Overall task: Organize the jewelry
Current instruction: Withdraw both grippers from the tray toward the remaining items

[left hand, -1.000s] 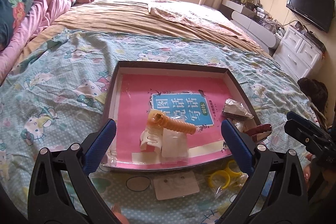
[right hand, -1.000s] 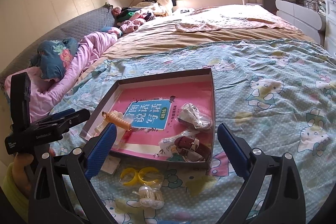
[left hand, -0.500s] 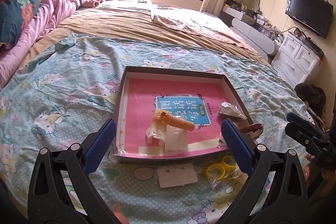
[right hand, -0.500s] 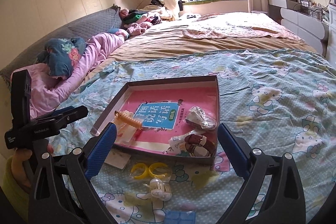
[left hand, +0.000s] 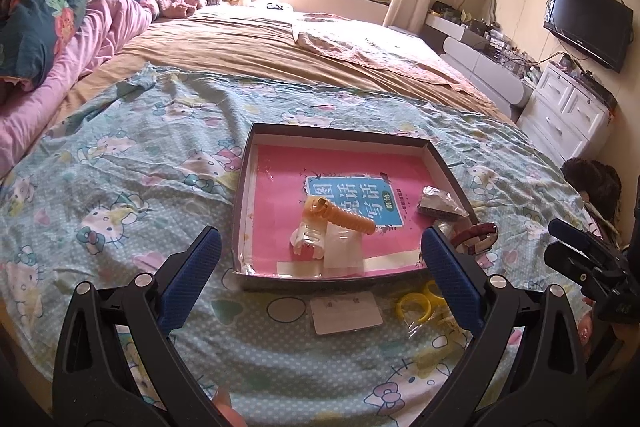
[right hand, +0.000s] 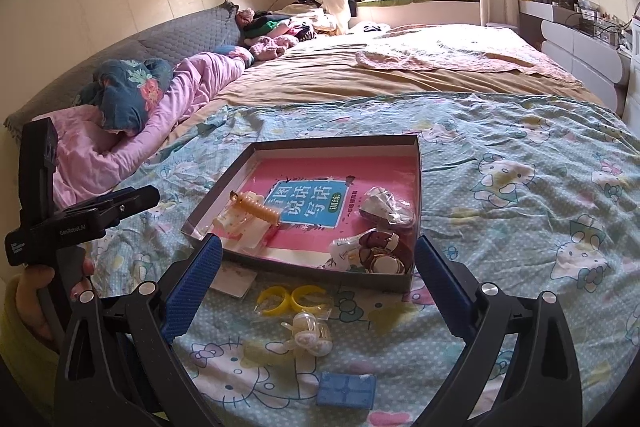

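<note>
A shallow dark box (left hand: 340,130) lined with a pink book lies on the cartoon bedsheet. Inside it are an orange hair clip (left hand: 345,218), a white claw clip (left hand: 307,239), a bagged piece (left hand: 440,202) and a brown watch (right hand: 380,251). On the sheet in front of the box lie yellow bangles (right hand: 290,299), a white card (left hand: 346,311), a bagged pearly clip (right hand: 308,333) and a blue square pad (right hand: 346,389). My left gripper (left hand: 320,235) hovers open before the box's near edge, holding nothing. My right gripper (right hand: 318,245) also hangs open above the loose items.
A pink quilt (right hand: 192,83) and pillows lie along the left of the bed. A white dresser (left hand: 568,115) and a wall TV (left hand: 588,23) stand to the right. A hand (right hand: 36,299) holds the left tool at the bed's near edge.
Both grippers have drawn back and risen a little, so the box and loose items look smaller and further off. Both remain open; nothing on the bed has moved.
</note>
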Available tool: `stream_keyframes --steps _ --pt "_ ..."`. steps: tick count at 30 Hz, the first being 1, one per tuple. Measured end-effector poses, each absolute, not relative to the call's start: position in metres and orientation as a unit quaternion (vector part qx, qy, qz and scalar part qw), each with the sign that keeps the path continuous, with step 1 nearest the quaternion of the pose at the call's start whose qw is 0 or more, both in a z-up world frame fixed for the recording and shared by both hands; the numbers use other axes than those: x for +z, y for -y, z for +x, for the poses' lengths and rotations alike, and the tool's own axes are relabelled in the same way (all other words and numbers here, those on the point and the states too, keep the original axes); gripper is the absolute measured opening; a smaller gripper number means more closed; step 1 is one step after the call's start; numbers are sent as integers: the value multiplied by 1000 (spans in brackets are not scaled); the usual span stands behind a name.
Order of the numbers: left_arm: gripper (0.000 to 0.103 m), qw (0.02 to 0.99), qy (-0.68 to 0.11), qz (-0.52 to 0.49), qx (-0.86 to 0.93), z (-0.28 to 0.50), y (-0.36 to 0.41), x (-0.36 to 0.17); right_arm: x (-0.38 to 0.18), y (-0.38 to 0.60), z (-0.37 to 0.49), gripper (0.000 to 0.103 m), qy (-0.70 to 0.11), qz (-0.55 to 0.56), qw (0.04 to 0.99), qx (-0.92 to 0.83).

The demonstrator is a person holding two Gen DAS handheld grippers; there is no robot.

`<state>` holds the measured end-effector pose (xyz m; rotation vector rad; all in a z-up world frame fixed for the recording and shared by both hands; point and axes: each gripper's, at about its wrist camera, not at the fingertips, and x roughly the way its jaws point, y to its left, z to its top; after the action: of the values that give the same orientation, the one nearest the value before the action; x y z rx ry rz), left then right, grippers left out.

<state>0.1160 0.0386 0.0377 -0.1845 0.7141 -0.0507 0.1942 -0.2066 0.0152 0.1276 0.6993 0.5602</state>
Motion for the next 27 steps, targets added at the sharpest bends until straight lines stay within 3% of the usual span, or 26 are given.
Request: stream_keyframes --steps 27 --pt "93 917 -393 -65 -28 93 -27 9 -26 192 166 96 -398 36 869 294"
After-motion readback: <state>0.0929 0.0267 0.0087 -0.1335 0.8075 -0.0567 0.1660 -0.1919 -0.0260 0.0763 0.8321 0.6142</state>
